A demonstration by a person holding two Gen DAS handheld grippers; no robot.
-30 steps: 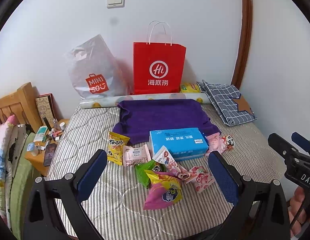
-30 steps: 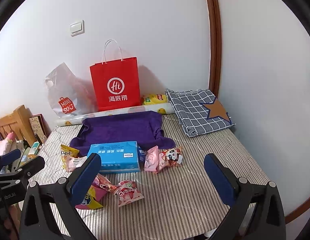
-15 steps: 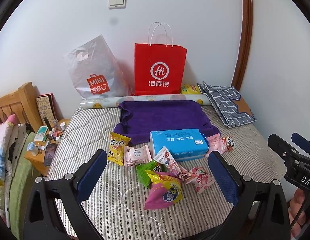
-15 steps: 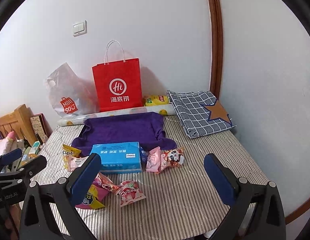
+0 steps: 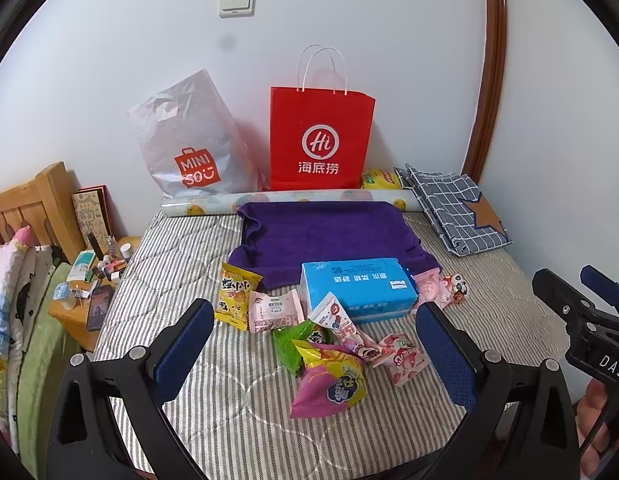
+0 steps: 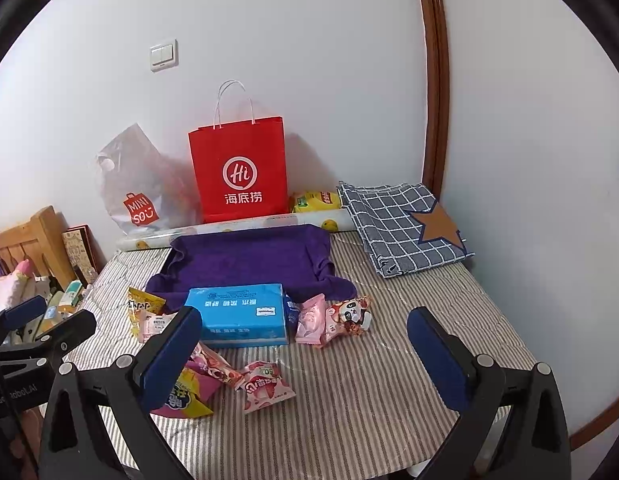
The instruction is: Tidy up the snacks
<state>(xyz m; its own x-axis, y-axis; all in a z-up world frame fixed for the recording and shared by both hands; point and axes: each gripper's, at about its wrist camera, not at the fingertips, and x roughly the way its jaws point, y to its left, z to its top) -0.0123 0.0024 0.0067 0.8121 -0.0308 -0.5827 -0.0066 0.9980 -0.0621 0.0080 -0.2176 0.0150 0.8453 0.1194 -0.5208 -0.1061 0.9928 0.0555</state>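
Note:
Several snack packets lie scattered on a striped bed around a blue box [image 5: 356,289] [image 6: 240,317]: a yellow packet [image 5: 235,295], a pale pink one [image 5: 272,311], a green one [image 5: 293,342], a pink-and-yellow bag [image 5: 329,384] and a strawberry packet [image 6: 266,386]. Two pink packets [image 6: 333,321] lie right of the box. A purple cloth [image 5: 329,236] [image 6: 249,260] lies spread behind it. My left gripper [image 5: 313,356] hangs open above the near packets, holding nothing. My right gripper [image 6: 305,356] is open too, above bare bedding.
A red paper bag [image 5: 321,140] and a grey plastic bag [image 5: 189,144] stand against the wall behind a rolled sheet [image 5: 289,202]. A checked cloth [image 6: 405,228] lies at the back right. A cluttered nightstand [image 5: 89,292] and wooden headboard [image 5: 25,204] are at the left.
Both views have shifted slightly, the scene sitting a little lower in frame. Nothing on the bed has moved, and both grippers stay open.

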